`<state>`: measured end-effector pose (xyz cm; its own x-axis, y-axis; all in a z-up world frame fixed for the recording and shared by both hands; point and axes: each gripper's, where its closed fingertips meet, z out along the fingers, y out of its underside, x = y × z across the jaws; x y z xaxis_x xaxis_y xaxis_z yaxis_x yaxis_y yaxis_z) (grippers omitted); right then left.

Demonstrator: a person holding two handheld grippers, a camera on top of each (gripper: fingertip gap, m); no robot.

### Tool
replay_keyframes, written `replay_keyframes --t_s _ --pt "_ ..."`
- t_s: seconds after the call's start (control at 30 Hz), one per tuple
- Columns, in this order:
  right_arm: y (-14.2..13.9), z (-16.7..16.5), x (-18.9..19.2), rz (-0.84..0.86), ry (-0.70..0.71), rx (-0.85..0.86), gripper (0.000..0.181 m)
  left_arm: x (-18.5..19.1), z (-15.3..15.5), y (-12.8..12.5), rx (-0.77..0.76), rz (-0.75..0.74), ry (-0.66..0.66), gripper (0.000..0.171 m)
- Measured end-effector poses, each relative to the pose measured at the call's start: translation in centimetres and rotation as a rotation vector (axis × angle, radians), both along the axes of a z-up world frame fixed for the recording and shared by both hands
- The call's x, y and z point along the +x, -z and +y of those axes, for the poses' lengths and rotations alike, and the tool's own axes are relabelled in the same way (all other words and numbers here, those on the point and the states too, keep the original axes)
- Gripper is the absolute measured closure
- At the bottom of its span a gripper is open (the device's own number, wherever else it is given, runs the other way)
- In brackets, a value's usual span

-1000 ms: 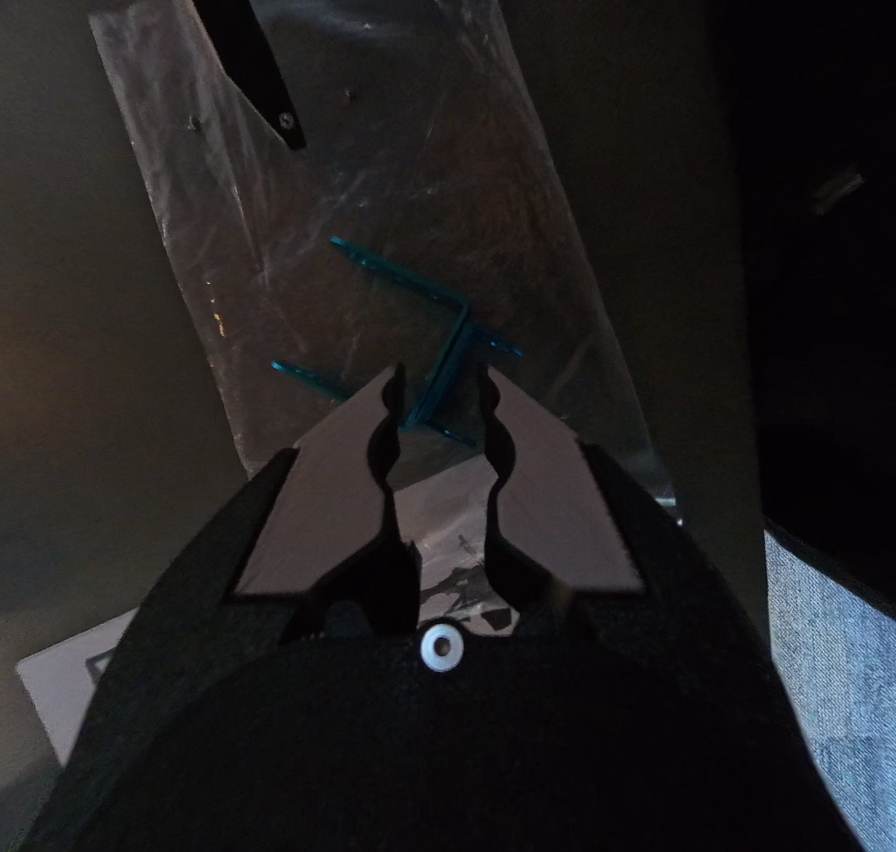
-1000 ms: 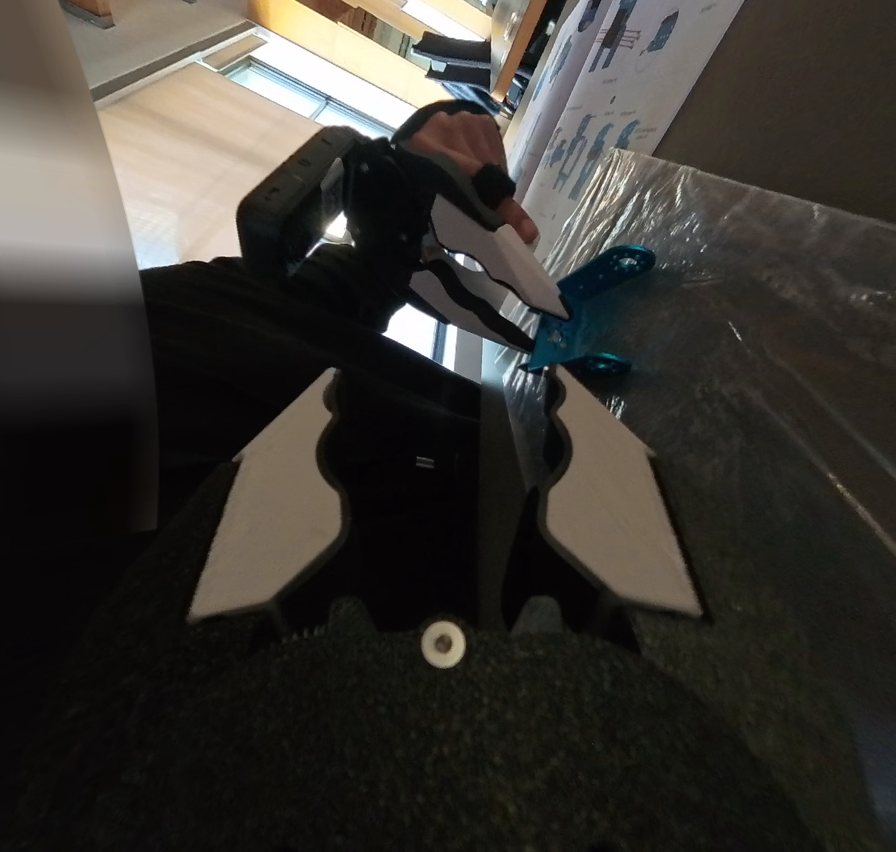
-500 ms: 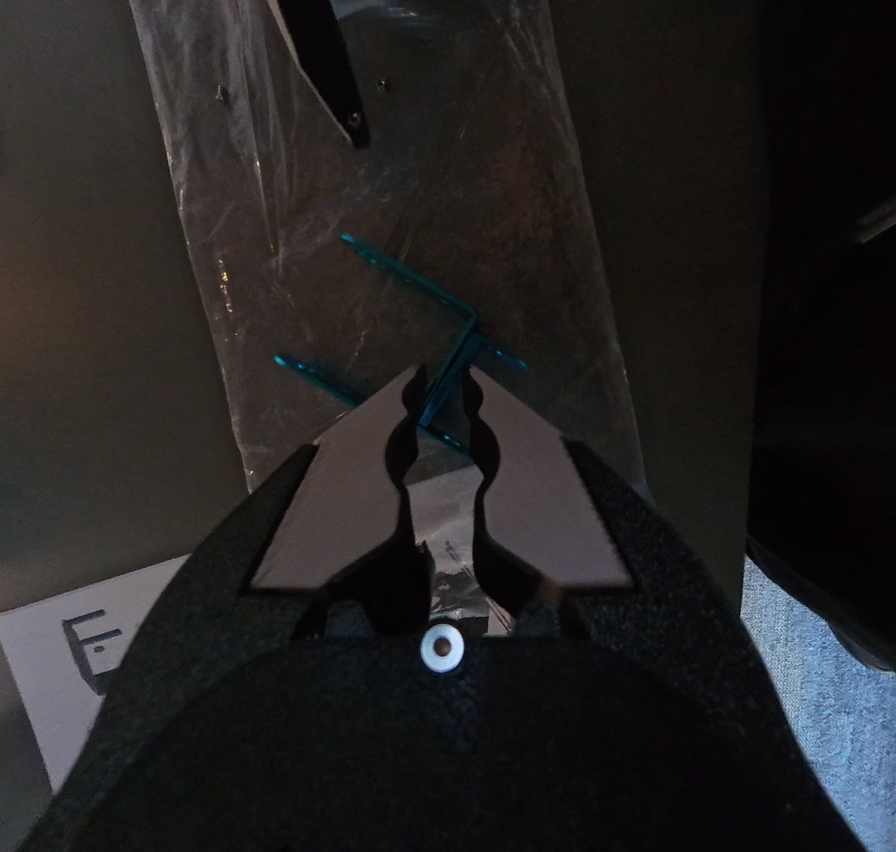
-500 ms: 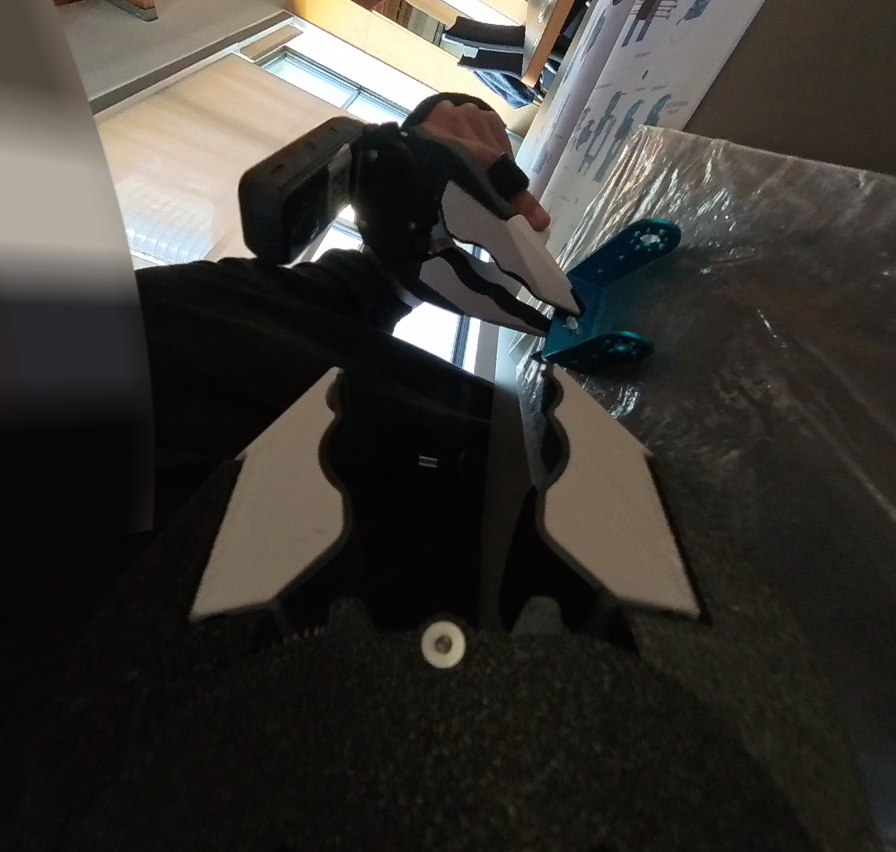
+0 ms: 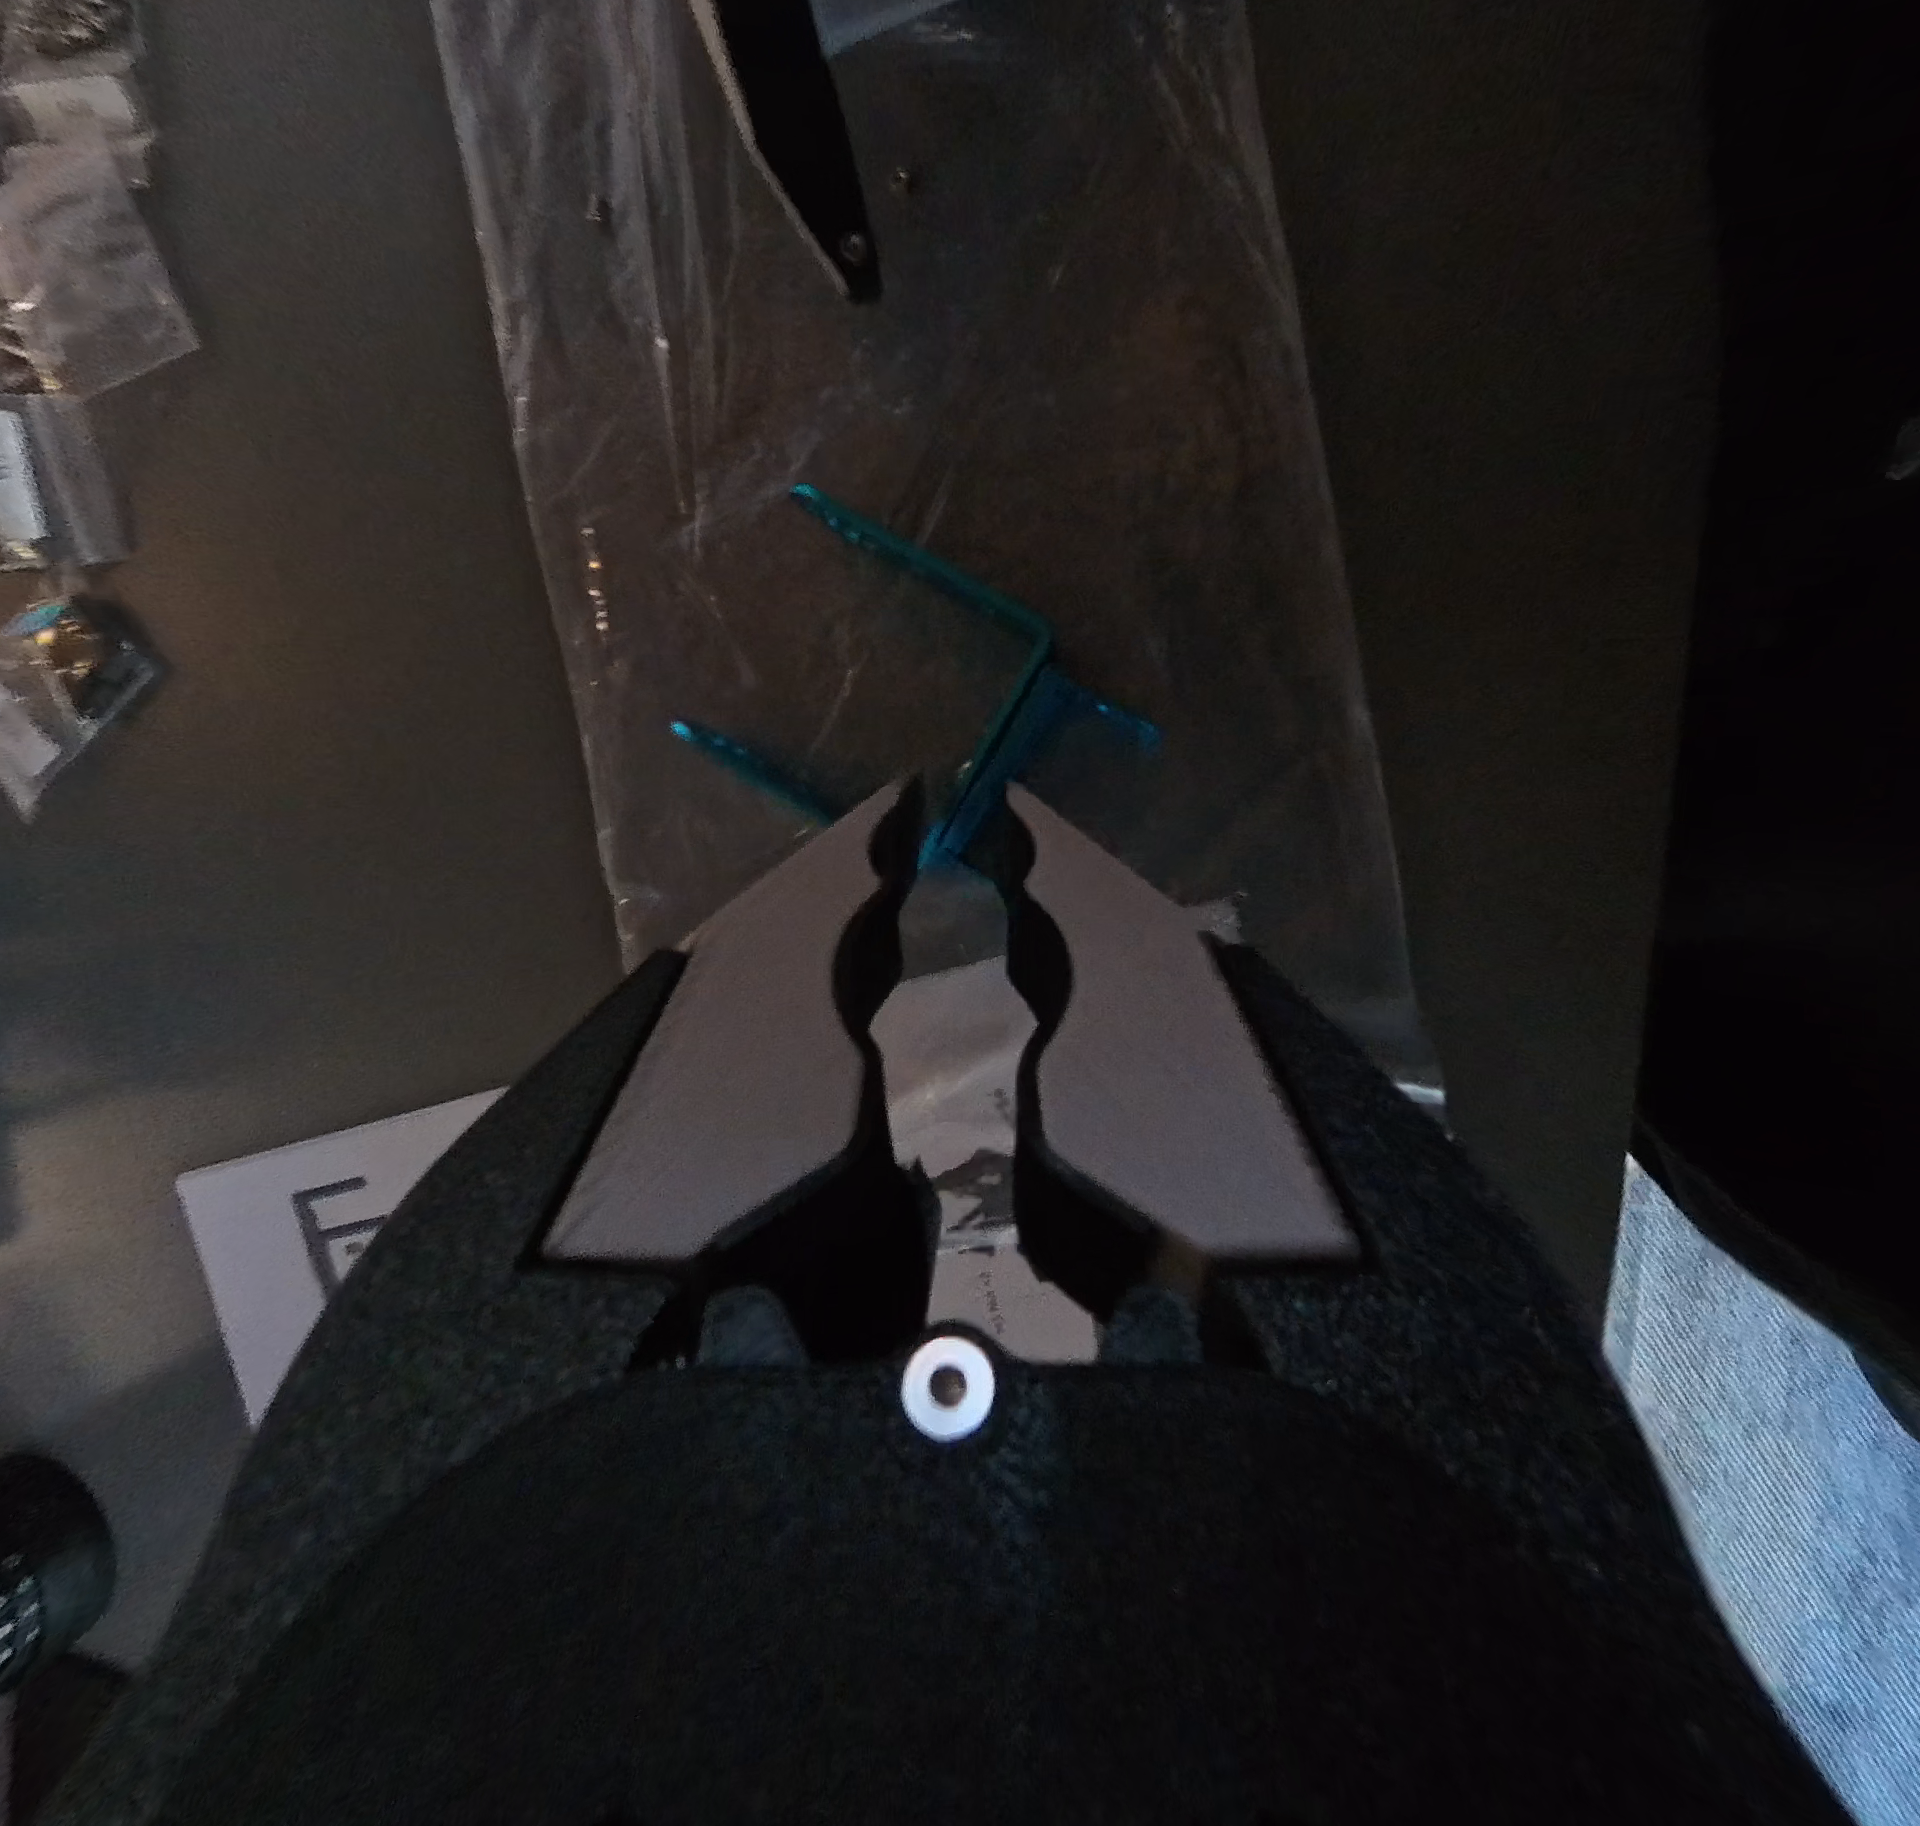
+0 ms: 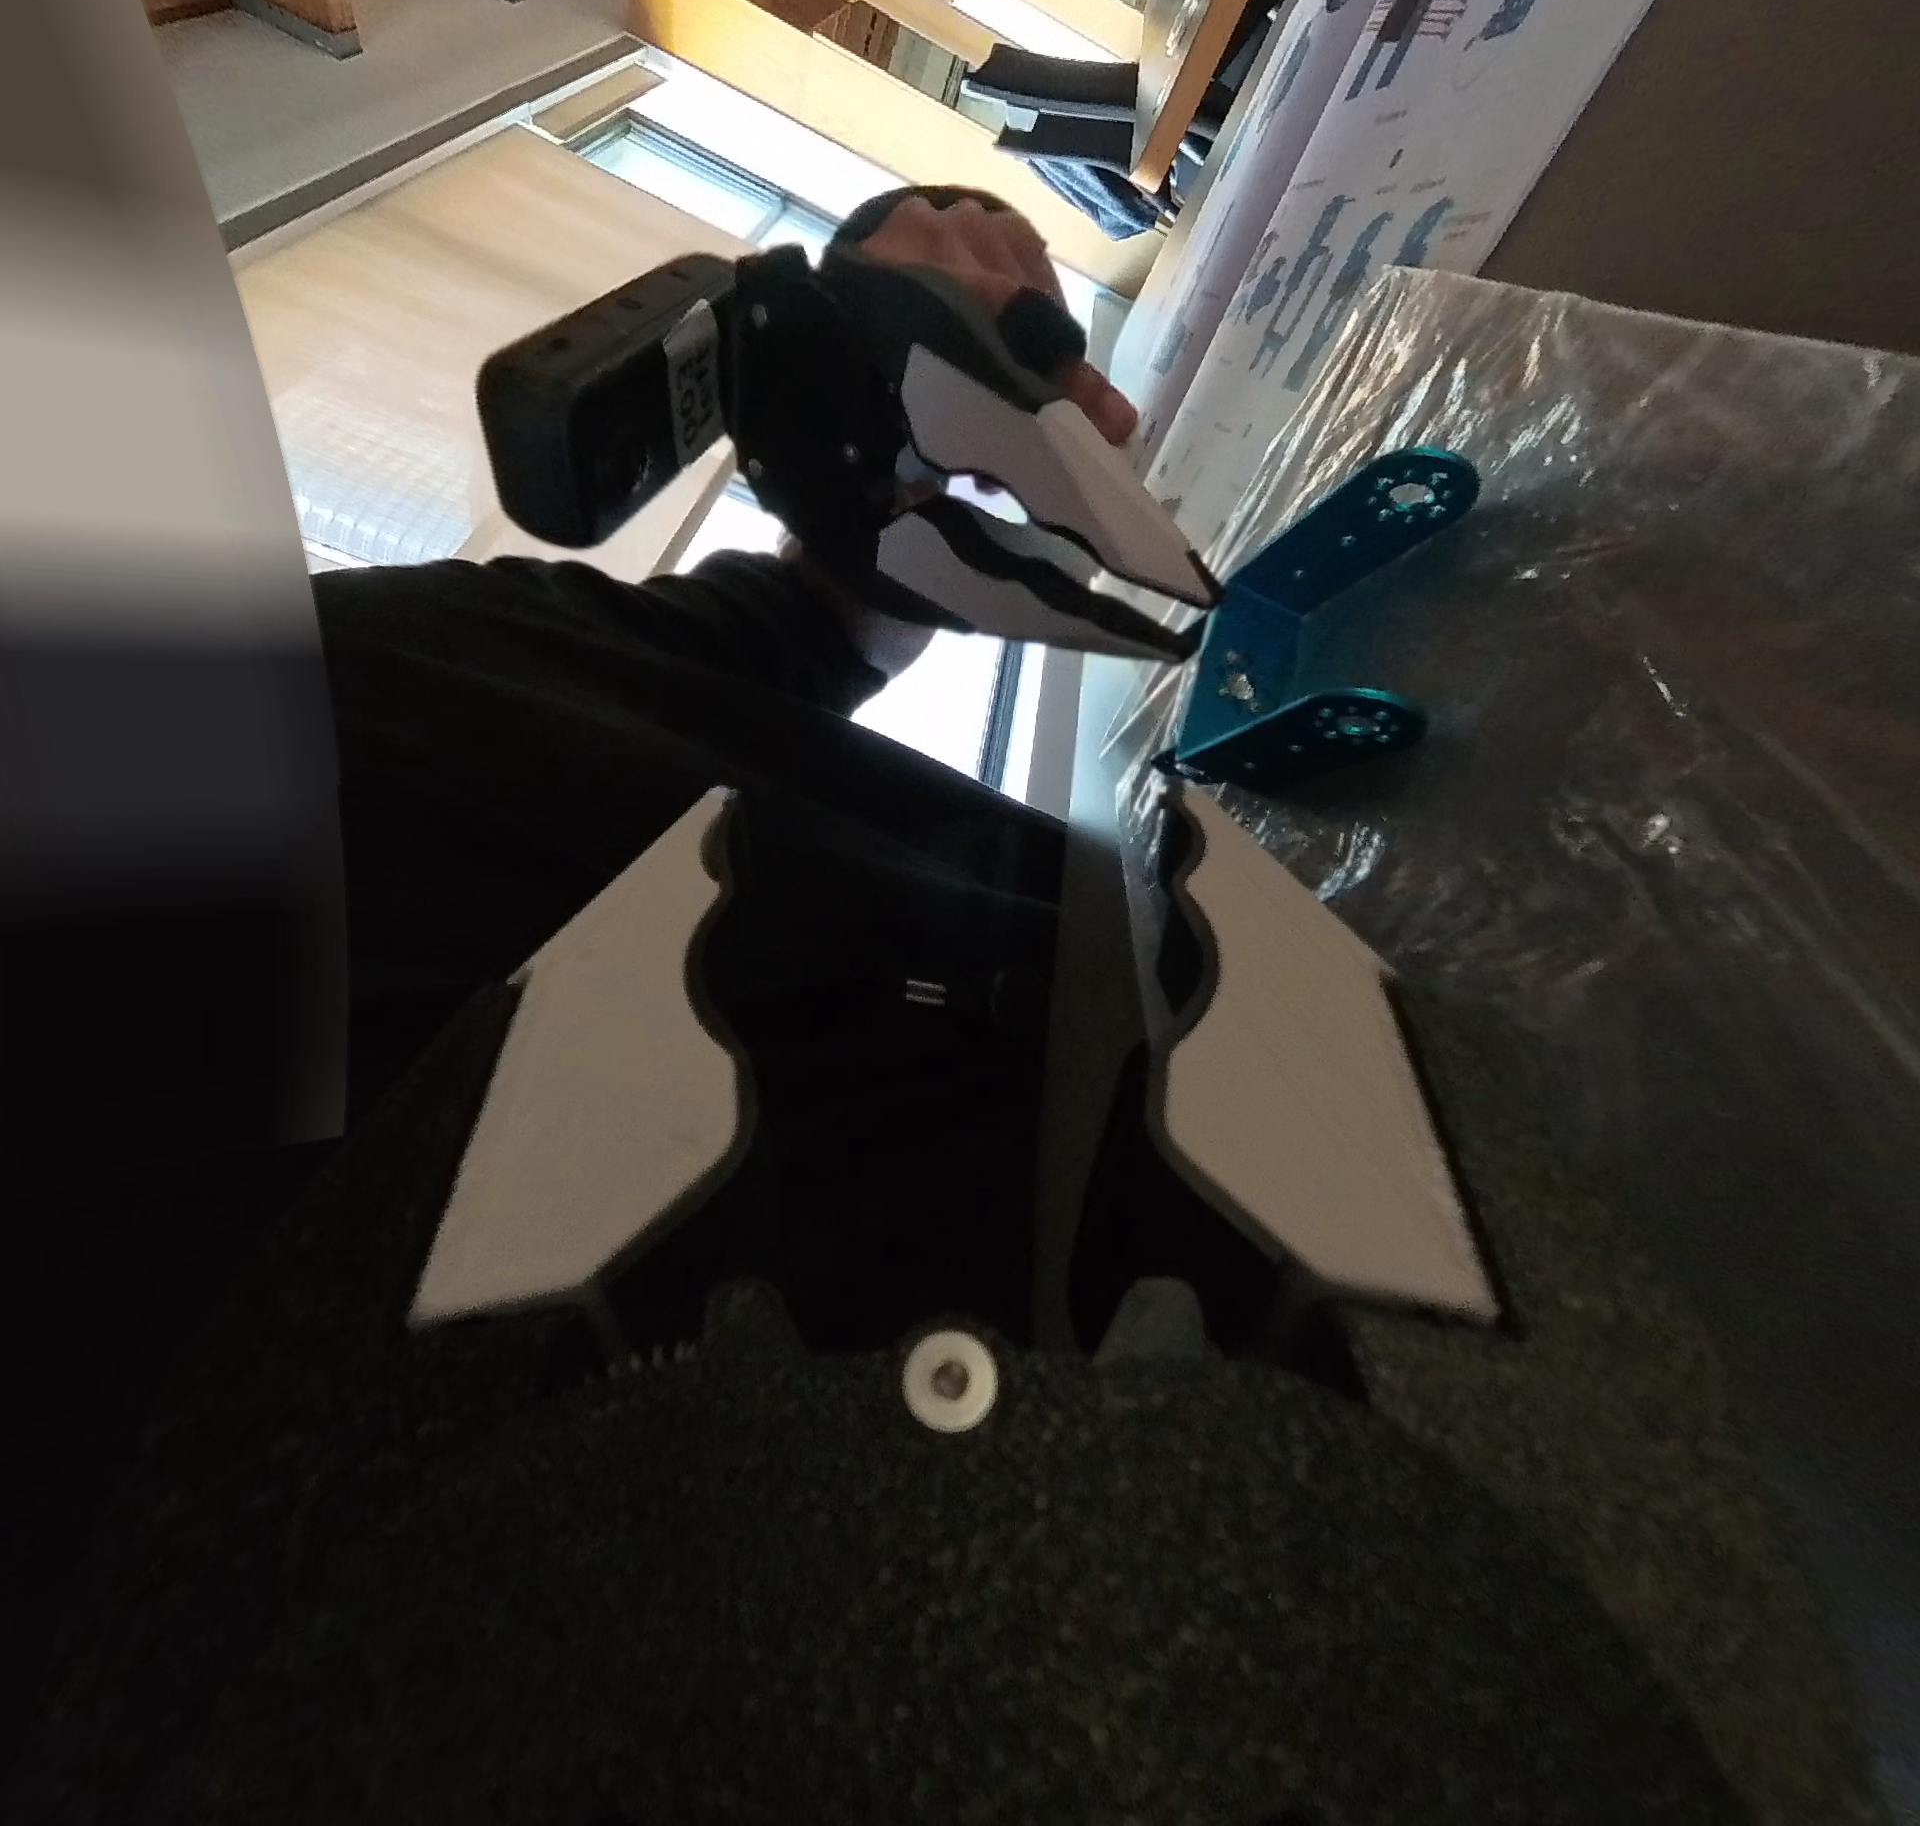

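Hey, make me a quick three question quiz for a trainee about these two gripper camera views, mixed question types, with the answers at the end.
1. True or false: the right gripper is clamped on the blue metal bracket.
2. Multiple choice: what does the bracket rest on? A) a clear plastic bag B) a wooden tray C) a folded towel
3. Fill in: the left gripper has its fingertips on either side of the bracket's ____ plate.

Key:
1. False. The right gripper's jaws stand wide apart and empty, short of the bracket.
2. A
3. Middle. A narrow gap shows between the jaws, so a firm clamp cannot be confirmed.
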<state>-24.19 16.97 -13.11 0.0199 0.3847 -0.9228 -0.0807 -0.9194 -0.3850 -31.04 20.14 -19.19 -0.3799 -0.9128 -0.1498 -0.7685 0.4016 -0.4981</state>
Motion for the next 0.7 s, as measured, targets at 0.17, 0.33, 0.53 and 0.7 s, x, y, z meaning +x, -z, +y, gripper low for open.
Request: replay_keyframes --t_s 0.17,0.33,0.53,0.7 --pt "-0.4 0.4 -0.5 -0.013 0.009 0.042 0.102 -0.1 1.1 -1.8 -0.089 -0.18 -0.108 0.147" --pt "-0.1 0.8 -2.0 -0.115 -0.014 0.12 0.097 -0.7 1.9 0.2 -0.103 -0.175 -0.244 0.11" --pt "-0.2 1.2 -4.0 -0.152 -0.062 0.135 0.095 0.0 1.0 1.4 -0.135 -0.188 -0.256 0.112" --pt "0.2 1.8 -4.2 -0.159 -0.071 0.105 0.096 0.7 1.0 1.7 -0.151 -0.23 -0.275 0.13"
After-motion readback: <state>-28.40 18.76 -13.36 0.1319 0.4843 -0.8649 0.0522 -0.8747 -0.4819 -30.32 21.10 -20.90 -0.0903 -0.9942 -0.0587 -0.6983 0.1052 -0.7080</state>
